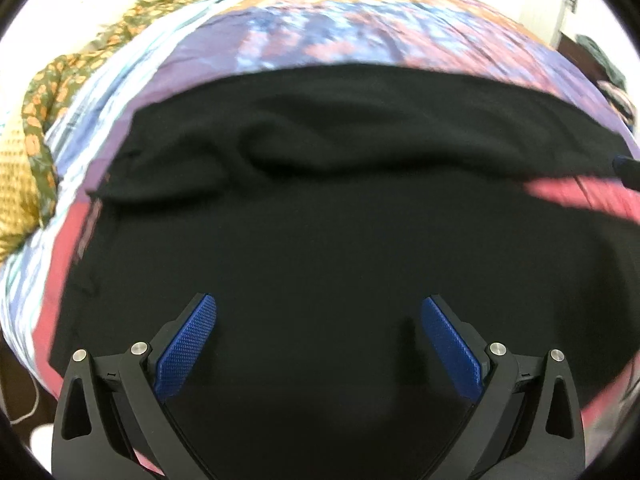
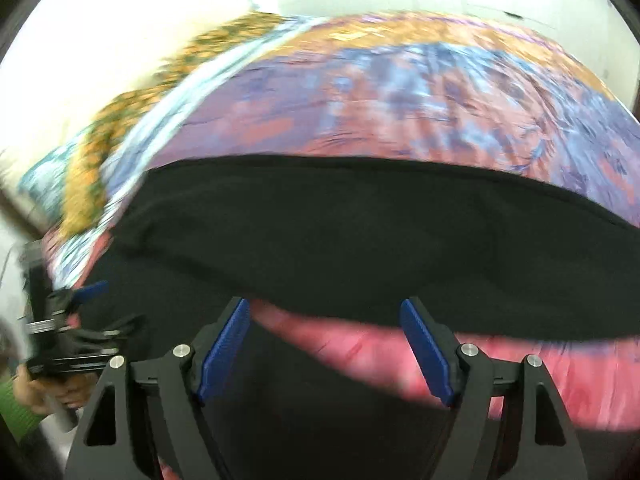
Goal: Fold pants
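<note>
- Pants of black cloth lie spread on the bed cover, and they are the landmark for all places here.
- In the left wrist view the pants fill the middle and the lower part; a soft ridge of folded cloth runs across them, beyond the fingers.
- The left gripper points down at the pants with its jaws wide apart. The blue pads have only flat black cloth under them and grip nothing; whether the tips touch the cloth I cannot tell.
- The right gripper has its jaws apart too, though less wide than the left ones, and nothing is pressed between its pads. It hangs over the near edge of one dark band of the pants.
- Below that edge, between two black parts of the pants, a strip of pink cover is bare. The same strip shows at the right side of the pants in the left wrist view.
- Beyond the far edge of the pants the bed cover is printed in purple, blue and orange, blurred in both views.
- Left of the pants, at the border of the cover, lies a green cloth with orange flowers.
- In the right wrist view, at the left side of the pants, the left gripper appears again, held by a hand with a green sleeve behind it.
- A pale wall stands beyond the bed cover.
</note>
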Tool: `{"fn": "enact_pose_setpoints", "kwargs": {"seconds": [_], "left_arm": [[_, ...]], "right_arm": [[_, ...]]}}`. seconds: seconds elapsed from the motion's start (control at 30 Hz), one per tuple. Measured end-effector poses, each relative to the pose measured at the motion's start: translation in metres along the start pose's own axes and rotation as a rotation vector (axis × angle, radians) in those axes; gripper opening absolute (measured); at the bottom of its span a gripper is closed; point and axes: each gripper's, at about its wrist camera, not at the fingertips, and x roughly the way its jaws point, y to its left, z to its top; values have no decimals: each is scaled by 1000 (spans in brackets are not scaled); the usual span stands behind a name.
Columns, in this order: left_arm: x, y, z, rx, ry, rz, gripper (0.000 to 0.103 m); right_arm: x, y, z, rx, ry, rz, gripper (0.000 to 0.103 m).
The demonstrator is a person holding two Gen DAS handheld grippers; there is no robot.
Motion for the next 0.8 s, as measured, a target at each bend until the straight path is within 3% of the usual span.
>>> {"fn": "enact_pose_setpoints", "kwargs": {"seconds": [0.1, 0.23, 0.33, 0.5, 0.63, 0.8], "left_arm": [[7, -15, -25, 25, 37, -10, 102], [8, -16, -33, 3, 8, -5, 103], [11, -15, -30, -5, 34, -25, 103], [10, -13, -28, 21, 82, -45, 102], [6, -1, -20, 0, 93, -55, 102], [-3, 22, 7, -39, 42, -18, 102]], "right_arm": [[-14, 24, -49, -24, 39, 49, 79], [5, 14, -99, 76, 167, -4, 79], [-6, -3, -120, 184, 138, -14, 80], [-21, -15, -128, 194, 126, -71, 80], [-47, -61, -141, 295, 109, -119, 80], [-101, -171, -165, 563, 34, -226, 77]]}}
